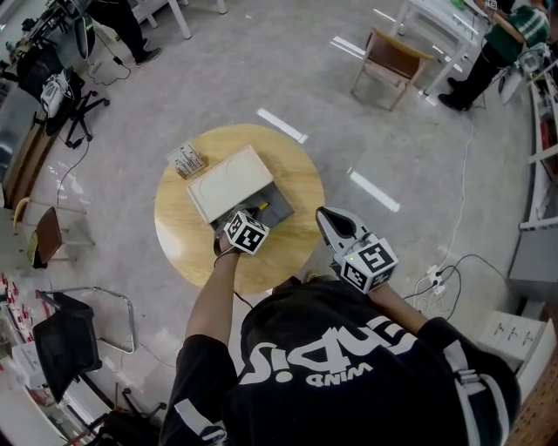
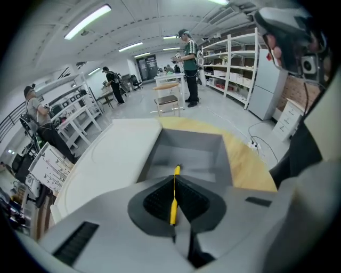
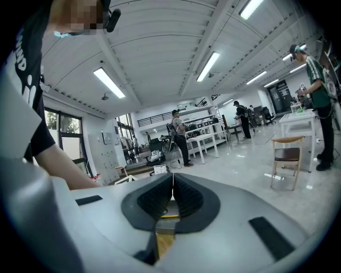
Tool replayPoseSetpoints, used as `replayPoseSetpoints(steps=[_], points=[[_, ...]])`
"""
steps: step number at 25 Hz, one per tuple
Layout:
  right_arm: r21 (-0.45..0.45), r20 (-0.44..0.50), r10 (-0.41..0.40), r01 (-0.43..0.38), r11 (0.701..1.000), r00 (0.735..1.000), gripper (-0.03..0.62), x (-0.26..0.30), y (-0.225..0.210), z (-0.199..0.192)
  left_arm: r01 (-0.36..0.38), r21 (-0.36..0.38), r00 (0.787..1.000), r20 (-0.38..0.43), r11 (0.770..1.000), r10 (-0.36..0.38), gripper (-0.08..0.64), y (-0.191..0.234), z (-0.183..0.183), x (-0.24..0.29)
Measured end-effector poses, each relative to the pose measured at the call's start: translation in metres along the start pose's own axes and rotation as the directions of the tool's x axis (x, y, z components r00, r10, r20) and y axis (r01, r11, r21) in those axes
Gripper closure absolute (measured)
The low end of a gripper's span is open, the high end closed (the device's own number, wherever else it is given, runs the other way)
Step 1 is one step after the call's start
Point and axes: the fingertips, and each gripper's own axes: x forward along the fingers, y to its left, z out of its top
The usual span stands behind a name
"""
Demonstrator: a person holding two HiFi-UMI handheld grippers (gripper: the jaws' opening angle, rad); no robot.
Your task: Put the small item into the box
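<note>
Left claw [image 2: 174, 184] pinches yellow item [image 2: 172, 205] over box's [image 2: 186, 141] near edge; right claw [image 1: 330, 219] closed.

Round wooden table [image 1: 179, 253] on grey floor [image 1: 261, 61]. Small patterned block [image 1: 186, 160] at table's far-left edge. Wooden chair [image 1: 390, 59] near white table [image 1: 436, 19]. Black chair [image 1: 63, 341] lower left.

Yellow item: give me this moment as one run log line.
left gripper: shut on yellow item | place: over open box | right gripper: shut, empty | item not yet released
</note>
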Motion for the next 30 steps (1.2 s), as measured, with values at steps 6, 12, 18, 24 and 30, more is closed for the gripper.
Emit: replayPoseSetpoints(steps=[6, 12, 18, 24, 30], points=[[0.002, 0.002, 0.014, -0.014, 1.0, 1.0, 0.588, 0.002, 0.005, -0.002, -0.035, -0.113, 0.988, 0.147, 0.993, 0.051, 0.549, 0.017, 0.037, -0.039], [-0.003, 0.012, 0.016, -0.016, 1.0, 1.0, 0.588, -0.002, 0.004, 0.001, -0.055, -0.207, 0.936, 0.33, 0.977, 0.122, 0.549, 0.025, 0.079, -0.109], [-0.012, 0.027, 0.016, -0.016, 1.0, 1.0, 0.588, -0.004, 0.003, 0.007, -0.041, -0.284, 0.855, 0.486, 0.958, 0.181, 0.549, 0.02, 0.107, -0.184], [-0.017, 0.037, 0.026, -0.026, 1.0, 0.999, 0.588, -0.008, 0.003, 0.014, -0.004, -0.392, 0.771, 0.584, 0.92, 0.253, 0.551, 0.014, 0.111, -0.24], [-0.032, 0.05, 0.038, -0.037, 0.999, 0.998, 0.588, -0.007, 0.002, 0.02, -0.03, -0.432, 0.691, 0.643, 0.902, 0.331, 0.551, 0.013, 0.106, -0.274]])
